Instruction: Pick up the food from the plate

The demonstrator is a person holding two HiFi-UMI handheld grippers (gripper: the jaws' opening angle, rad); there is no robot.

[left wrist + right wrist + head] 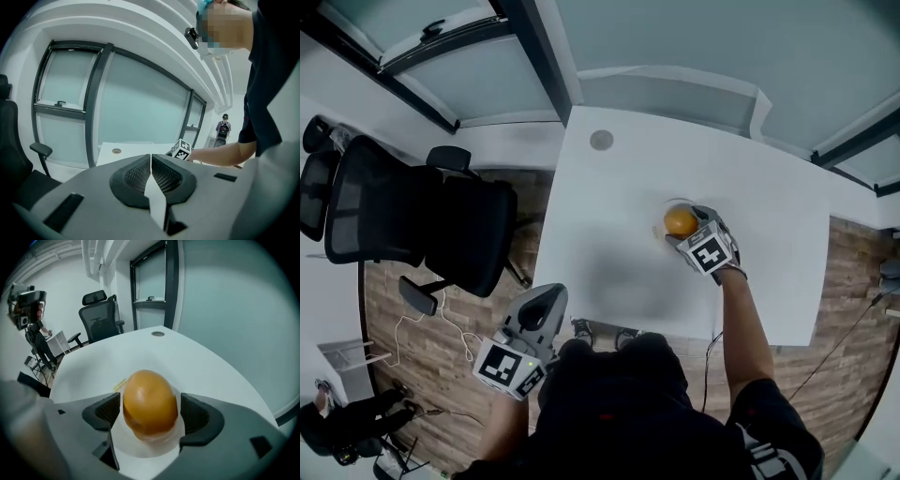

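A round orange piece of food (pixel 680 221) (pixel 150 401) rests on a small white plate (pixel 146 453) right of the white table's (pixel 609 253) middle. My right gripper (pixel 688 226) (pixel 150 412) reaches over the plate with its jaws wide, one on each side of the food. The pads (pixel 108 411) stand close beside the food without visibly pressing on it. My left gripper (pixel 546 305) (pixel 151 165) hangs off the table's near edge by the person's body, shut, with nothing in it.
A black office chair (pixel 422 220) stands left of the table. A round cable grommet (pixel 601 140) (pixel 158 333) sits near the table's far edge, and a small yellow sticker (pixel 119 386) lies beside the plate. Glass partitions run behind the table. Another person (pixel 223 126) stands far off.
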